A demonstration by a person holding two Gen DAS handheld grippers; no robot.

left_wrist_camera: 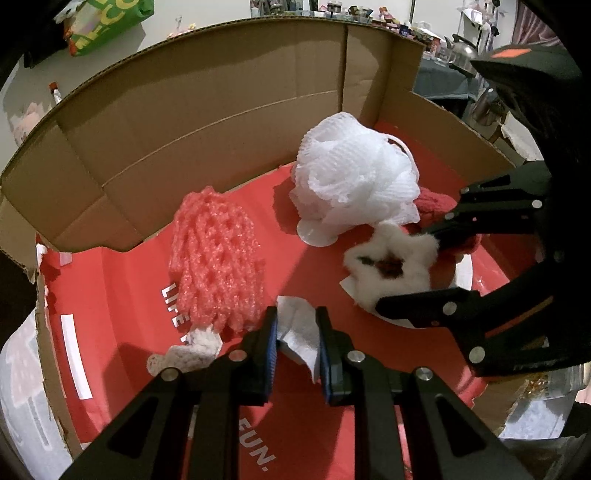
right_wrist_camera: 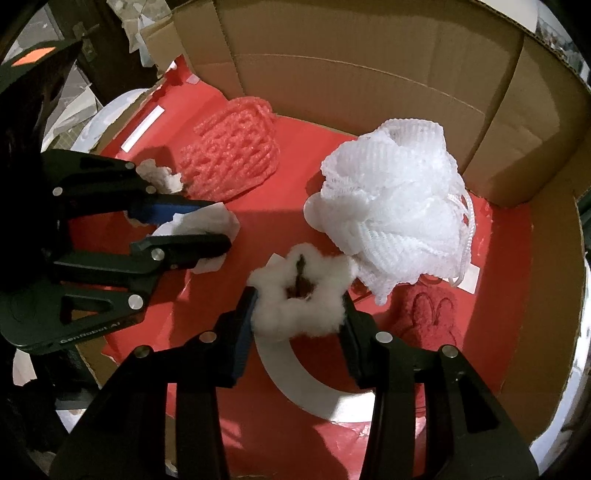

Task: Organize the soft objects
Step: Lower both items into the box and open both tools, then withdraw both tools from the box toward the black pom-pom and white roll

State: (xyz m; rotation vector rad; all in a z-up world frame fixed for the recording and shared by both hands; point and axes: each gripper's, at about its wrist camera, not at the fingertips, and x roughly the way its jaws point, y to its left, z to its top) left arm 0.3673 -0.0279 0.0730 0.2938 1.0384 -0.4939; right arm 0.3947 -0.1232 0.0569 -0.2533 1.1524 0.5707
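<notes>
A fluffy white cotton boll is being gripped by the right gripper over the red-lined cardboard box, while crumpled white tissue is being pinched by the nearly closed left gripper, beside a pink foam net and white mesh sponge.

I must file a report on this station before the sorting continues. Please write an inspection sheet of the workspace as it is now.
Surface: red floor of an open cardboard box, white lettering on it.
Job's things: pink foam net; white mesh bath puff; fluffy cotton piece; white tissue; red fuzzy cloth; small white knitted piece.
Clutter: white curved card on the box floor.
Grippers: left gripper shut on the tissue; right gripper shut on the cotton piece.
Cables: nothing seen.
Surroundings: green bag, kettle, crowded shelf behind the box.
</notes>
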